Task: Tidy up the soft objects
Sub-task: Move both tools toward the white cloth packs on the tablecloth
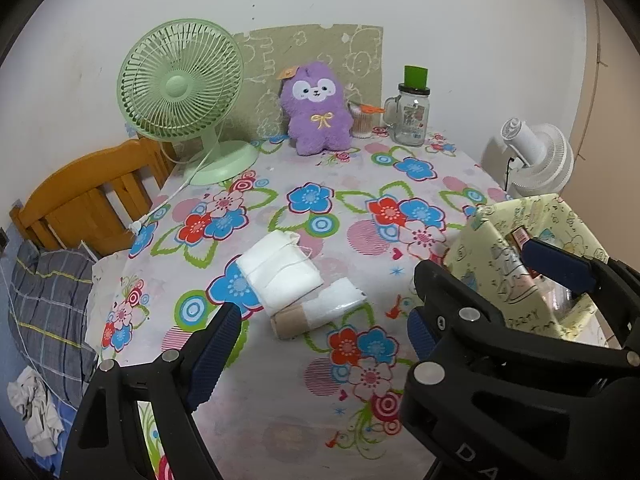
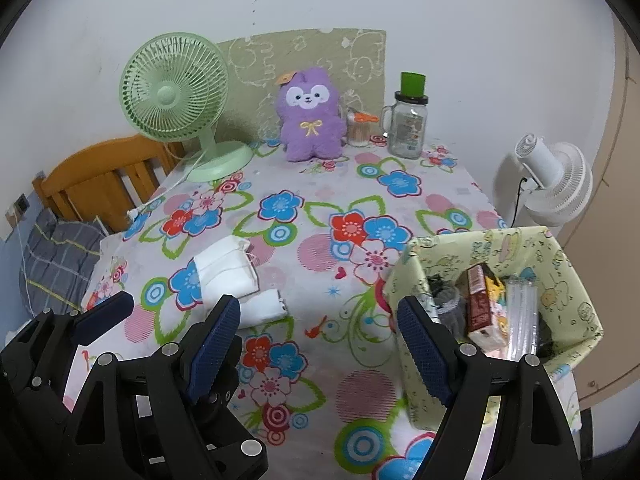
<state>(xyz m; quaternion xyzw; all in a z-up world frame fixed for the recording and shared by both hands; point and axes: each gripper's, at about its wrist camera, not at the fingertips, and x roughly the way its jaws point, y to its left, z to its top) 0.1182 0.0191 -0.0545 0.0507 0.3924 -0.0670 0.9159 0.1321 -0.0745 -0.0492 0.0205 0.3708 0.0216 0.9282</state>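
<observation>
A folded white cloth (image 1: 280, 276) (image 2: 228, 276) lies on the flowered table, and a white-and-beige roll (image 1: 320, 312) (image 2: 266, 306) touches its near side. A purple plush toy (image 1: 316, 110) (image 2: 310, 114) sits upright at the back by the wall. A pale yellow fabric basket (image 1: 496, 248) (image 2: 420, 280) stands at the right and holds a box, clear tubes and something grey. My left gripper (image 1: 320, 344) hangs open just short of the roll, with nothing in it. My right gripper (image 2: 320, 348) is open beside it, between the cloth and the basket.
A green desk fan (image 1: 180, 84) and its cord take up the back left. A glass jar with a green lid (image 1: 412, 116) and a small swab container (image 1: 362, 120) stand at the back right. A white fan (image 2: 556, 176) is off the right edge, a wooden headboard (image 1: 80, 196) off the left.
</observation>
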